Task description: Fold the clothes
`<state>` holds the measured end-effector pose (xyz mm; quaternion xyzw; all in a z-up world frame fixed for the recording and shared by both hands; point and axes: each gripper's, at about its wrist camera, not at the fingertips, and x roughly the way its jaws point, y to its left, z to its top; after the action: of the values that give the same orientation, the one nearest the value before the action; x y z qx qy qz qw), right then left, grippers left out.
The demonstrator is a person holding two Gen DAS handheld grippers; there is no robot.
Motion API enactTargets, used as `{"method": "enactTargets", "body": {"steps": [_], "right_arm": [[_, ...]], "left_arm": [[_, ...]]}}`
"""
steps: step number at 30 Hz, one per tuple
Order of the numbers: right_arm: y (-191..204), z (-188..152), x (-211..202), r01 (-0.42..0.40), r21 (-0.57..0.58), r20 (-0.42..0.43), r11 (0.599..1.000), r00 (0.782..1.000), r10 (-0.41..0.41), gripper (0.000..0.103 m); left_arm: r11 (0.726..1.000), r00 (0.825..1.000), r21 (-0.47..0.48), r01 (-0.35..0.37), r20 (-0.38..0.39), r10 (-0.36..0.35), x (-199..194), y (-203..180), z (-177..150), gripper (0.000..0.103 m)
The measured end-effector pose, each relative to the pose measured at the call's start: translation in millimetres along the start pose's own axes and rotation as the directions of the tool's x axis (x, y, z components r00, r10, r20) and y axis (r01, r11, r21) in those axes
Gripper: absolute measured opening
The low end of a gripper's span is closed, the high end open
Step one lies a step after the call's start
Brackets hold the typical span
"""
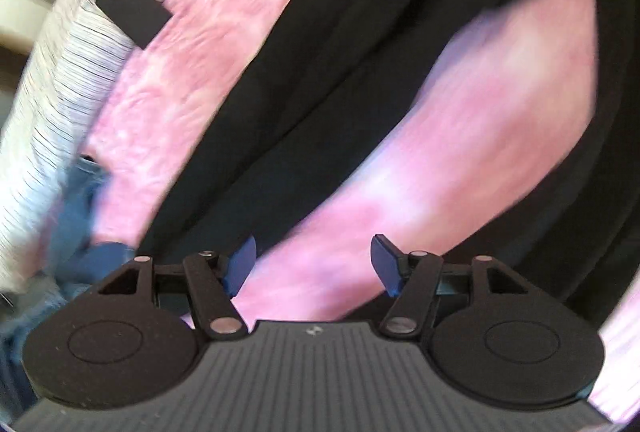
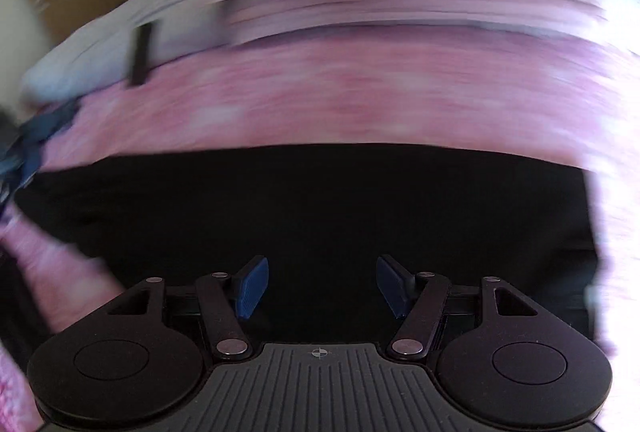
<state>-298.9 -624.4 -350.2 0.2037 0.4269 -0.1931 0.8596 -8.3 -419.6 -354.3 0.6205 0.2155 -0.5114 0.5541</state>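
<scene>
Your left gripper [image 1: 314, 262] had its blue fingers [image 1: 242, 264] spread well apart with nothing between them; only pink cover and a strip of dark cloth lay below the gap. In the left wrist view the black garment [image 1: 320, 80] ran as a broad band from the lower left to the upper right of the frame, with more of it filling the right edge, and it rested on the pink blanket [image 1: 192, 44]. A patch of that blanket showed in the middle right, ringed by the black cloth. At the left edge lay a white striped fabric [image 1: 52, 84] with a black tag [image 1: 134, 10] on it, and some blue denim [image 1: 80, 216] sat in the lower left, just beside the gripper body.

Your right gripper [image 2: 322, 286] also had its fingers [image 2: 252, 286] parted wide, holding nothing. In its view the black garment [image 2: 320, 216] filled the lower middle of the frame directly beneath the fingers; whether they touched it you could not tell from the picture. The pink blanket [image 2: 340, 104] stretched across the band above it, heavily blurred. A pale fabric [image 2: 92, 60] with a dark tag [image 2: 140, 56] lay in the upper left, and a dark blue cloth [image 2: 40, 136] sat at the left edge.
</scene>
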Motion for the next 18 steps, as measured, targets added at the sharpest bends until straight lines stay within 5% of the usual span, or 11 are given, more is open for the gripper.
{"method": "enactTargets", "body": {"steps": [5, 10, 15, 17, 18], "right_arm": [[116.4, -11.4, 43.2, -0.028, -0.096, -0.073, 0.995, 0.997, 0.022, 0.063], [203.2, -23.2, 92.2, 0.006, -0.345, -0.150, 0.939, 0.987, -0.061, 0.063], [230.6, -47.8, 128.7, 0.131, -0.580, -0.186, 0.804, 0.940, -0.287, 0.063], [223.0, -49.4, 134.7, 0.145, -0.580, -0.196, 0.802, 0.930, -0.310, 0.063], [218.3, -49.5, 136.6, 0.137, -0.574, -0.204, 0.807, 0.931, -0.303, 0.063]], "left_arm": [[0.987, 0.998, 0.163, -0.020, 0.069, 0.009, 42.6, 54.7, -33.9, 0.060], [0.976, 0.991, 0.205, 0.074, 0.090, -0.095, 74.6, 100.5, -43.5, 0.060], [0.969, 0.979, 0.170, 0.181, 0.058, -0.193, 95.4, 111.5, -44.7, 0.062], [0.962, 0.974, 0.172, 0.212, 0.048, -0.223, 97.5, 112.7, -43.9, 0.055], [0.955, 0.968, 0.175, 0.240, 0.038, -0.250, 97.3, 114.5, -43.2, 0.043]]}}
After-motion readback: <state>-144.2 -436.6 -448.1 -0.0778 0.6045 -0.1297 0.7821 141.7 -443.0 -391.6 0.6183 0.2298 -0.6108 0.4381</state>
